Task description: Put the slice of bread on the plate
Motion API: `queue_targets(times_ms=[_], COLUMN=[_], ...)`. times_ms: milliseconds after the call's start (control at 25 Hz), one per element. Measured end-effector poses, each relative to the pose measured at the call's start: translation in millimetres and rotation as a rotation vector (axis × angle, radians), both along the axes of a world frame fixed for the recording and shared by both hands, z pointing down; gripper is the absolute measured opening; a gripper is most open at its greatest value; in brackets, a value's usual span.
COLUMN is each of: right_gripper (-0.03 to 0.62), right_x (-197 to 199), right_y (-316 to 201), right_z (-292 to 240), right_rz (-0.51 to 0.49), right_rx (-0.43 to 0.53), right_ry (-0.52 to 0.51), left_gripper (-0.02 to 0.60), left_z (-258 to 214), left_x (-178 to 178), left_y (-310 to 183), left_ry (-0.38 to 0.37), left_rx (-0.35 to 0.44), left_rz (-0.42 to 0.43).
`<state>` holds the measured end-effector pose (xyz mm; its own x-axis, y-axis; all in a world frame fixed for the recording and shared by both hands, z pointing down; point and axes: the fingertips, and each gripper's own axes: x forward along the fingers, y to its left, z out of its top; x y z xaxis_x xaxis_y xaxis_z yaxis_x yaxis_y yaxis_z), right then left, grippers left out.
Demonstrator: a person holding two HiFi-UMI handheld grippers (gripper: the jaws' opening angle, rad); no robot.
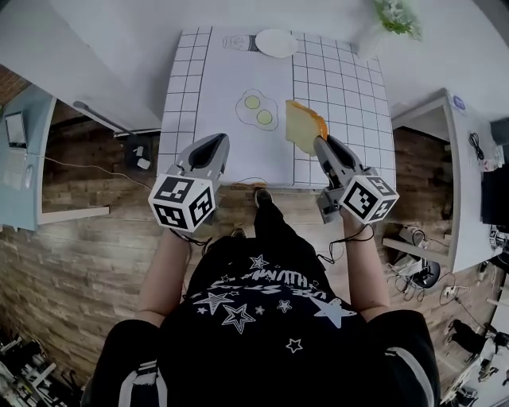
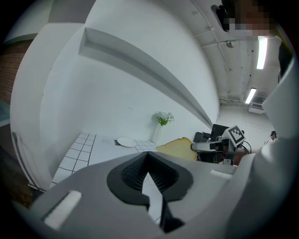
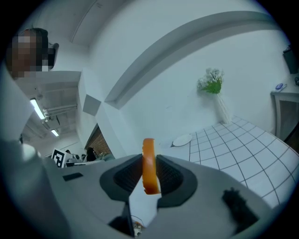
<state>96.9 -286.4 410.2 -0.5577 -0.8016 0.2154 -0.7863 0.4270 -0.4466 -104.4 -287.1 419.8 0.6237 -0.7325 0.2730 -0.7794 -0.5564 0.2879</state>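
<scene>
The slice of bread (image 1: 305, 127), pale with an orange-brown crust, stands on edge in the air over the near right part of the table (image 1: 342, 87). My right gripper (image 1: 322, 143) is shut on its near edge. In the right gripper view the bread (image 3: 148, 158) shows edge-on between the pads. A small white plate (image 1: 275, 42) lies at the table's far edge, well beyond the bread; it also shows in both gripper views (image 3: 182, 139) (image 2: 125, 142). My left gripper (image 1: 216, 145) hangs at the table's near edge, shut and holding nothing (image 2: 147, 156).
Two fried eggs (image 1: 258, 110) lie mid-table on a white mat, left of the bread. A vase of flowers (image 1: 395, 16) stands at the far right corner. White desks flank the table on both sides over a wooden floor.
</scene>
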Motion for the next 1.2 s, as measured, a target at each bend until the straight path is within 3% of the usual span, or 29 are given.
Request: queue_targets(times_ms=[520,760,960,1200], right_gripper=[0.094,0.094,0.094,0.094], right_x=[38.8,46.0,35.4,14.1], right_y=[-141.8,-209.0,-257.2,-308.8], right_z=[-34.8,-40.7,-23.3,2.1], right_rz=[-0.085,-0.12,-0.179,-0.222], right_rx=[0.095,0.129,0.132,0.196], right_ry=[0.035,0.114,0.22,0.442], left_gripper=[0.009,0.009,0.009,0.009], left_z=[-27.4,-37.0,-31.0,-16.2], left_x=[28.5,31.9,36.9,30.7], left_y=[-116.1,-168.3,-202.0,-231.4], left_ry=[-0.027,-0.061,-0.09,-0.113], left_rx=[0.052,0.058,0.04,-0.004], left_rz=[-0.084,-0.113,-0.122,-0.147])
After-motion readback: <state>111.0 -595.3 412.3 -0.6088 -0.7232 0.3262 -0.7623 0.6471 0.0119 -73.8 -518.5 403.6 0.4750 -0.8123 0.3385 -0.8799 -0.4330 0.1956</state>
